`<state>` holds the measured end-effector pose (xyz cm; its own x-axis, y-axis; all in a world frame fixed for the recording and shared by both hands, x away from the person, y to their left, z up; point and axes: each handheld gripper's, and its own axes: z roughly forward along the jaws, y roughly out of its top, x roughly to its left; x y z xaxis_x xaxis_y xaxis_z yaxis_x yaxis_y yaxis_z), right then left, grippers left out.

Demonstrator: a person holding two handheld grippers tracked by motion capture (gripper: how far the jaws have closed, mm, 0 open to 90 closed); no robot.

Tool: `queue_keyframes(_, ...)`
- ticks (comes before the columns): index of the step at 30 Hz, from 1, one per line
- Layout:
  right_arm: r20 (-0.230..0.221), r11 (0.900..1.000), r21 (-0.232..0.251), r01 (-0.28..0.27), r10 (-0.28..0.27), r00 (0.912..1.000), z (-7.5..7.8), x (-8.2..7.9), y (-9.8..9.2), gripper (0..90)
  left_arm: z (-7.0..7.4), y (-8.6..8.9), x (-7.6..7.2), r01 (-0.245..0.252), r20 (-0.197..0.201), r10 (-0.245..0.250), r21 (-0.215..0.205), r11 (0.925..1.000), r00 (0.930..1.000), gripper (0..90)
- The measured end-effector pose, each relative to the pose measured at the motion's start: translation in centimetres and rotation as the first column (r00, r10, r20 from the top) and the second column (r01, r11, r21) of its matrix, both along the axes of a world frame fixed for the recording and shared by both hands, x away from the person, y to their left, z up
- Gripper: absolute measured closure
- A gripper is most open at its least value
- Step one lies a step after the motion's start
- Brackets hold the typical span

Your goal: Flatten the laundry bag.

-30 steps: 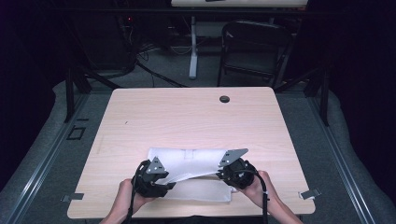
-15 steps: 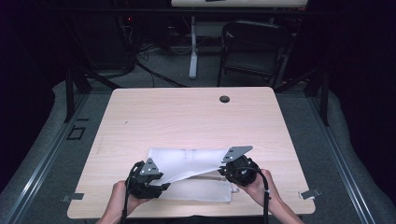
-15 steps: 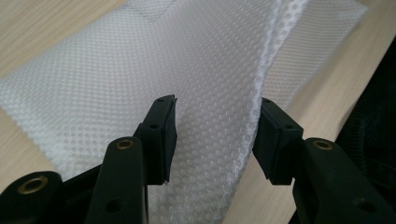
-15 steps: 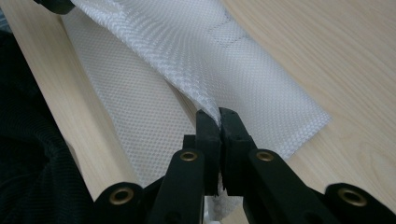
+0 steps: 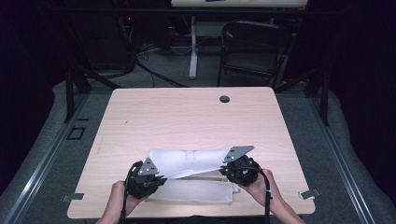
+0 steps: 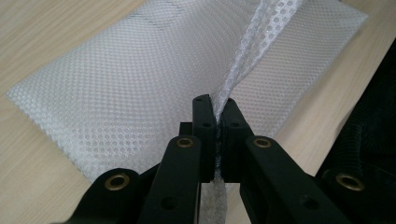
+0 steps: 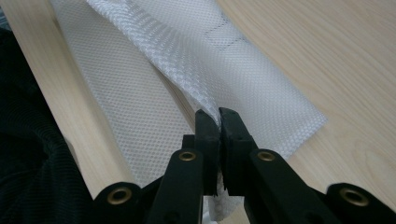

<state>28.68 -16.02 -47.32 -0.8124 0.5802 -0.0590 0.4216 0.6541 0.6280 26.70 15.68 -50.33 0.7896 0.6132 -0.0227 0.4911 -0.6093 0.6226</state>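
Your left gripper [image 6: 217,116] has just been closing and now pinches the mesh bag [image 5: 191,175]'s top layer. Right gripper [image 7: 218,122] pinches too, lifting that layer off the counter [image 5: 187,121], probably to fold or open it.

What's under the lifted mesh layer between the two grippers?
Under the raised flap of the white mesh bag lies its lower layer, flat on the wooden table. Left gripper and right gripper each pinch the flap's edge. The table beneath the mesh is mostly covered.
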Motion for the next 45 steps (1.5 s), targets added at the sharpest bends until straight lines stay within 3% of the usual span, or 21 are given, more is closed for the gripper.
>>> queue_keyframes(5, 0.004, 0.999, -0.041, 0.024, -0.024, 0.9997, -0.3, 0.1, -0.7, 80.4, 0.5, -0.1, -0.4, 0.002, -0.007, -0.002, 0.002, 1.0000, 1.0000, 88.9)
queue_keyframes(8, 0.013, 0.999, -0.023, 0.030, -0.029, 0.9995, -0.1, 0.1, -1.2, 84.8, 0.8, -0.2, -0.5, 0.005, -0.010, -0.005, 0.001, 1.0000, 0.9999, 89.0)
queue_keyframes(12, 0.024, 0.999, -0.021, 0.028, -0.027, 0.9993, 0.1, 0.1, -1.1, 83.7, 1.2, -0.1, -0.4, -0.001, 0.000, 0.001, 0.011, 0.9999, 1.0000, 89.0)
queue_keyframes(24, 0.055, 0.998, 0.040, 0.056, -0.058, 0.9968, 0.9, 0.6, -1.3, 83.0, 3.2, -0.1, 1.0, -0.006, 0.044, 0.005, 0.017, 0.9998, 0.9990, 88.9)
queue_keyframes(38, 0.086, 0.996, 0.034, 0.079, -0.082, 0.9929, 2.5, 2.2, -1.4, 82.4, 4.8, -0.1, 3.1, -0.010, 0.109, 0.006, 0.034, 0.9994, 0.9940, 88.8)
queue_keyframes(45, 0.091, 0.996, 0.036, 0.077, -0.080, 0.9927, 3.0, 3.1, -1.1, 83.7, 5.4, 0.1, 4.7, -0.021, 0.113, 0.017, 0.030, 0.9993, 0.9935, 88.8)
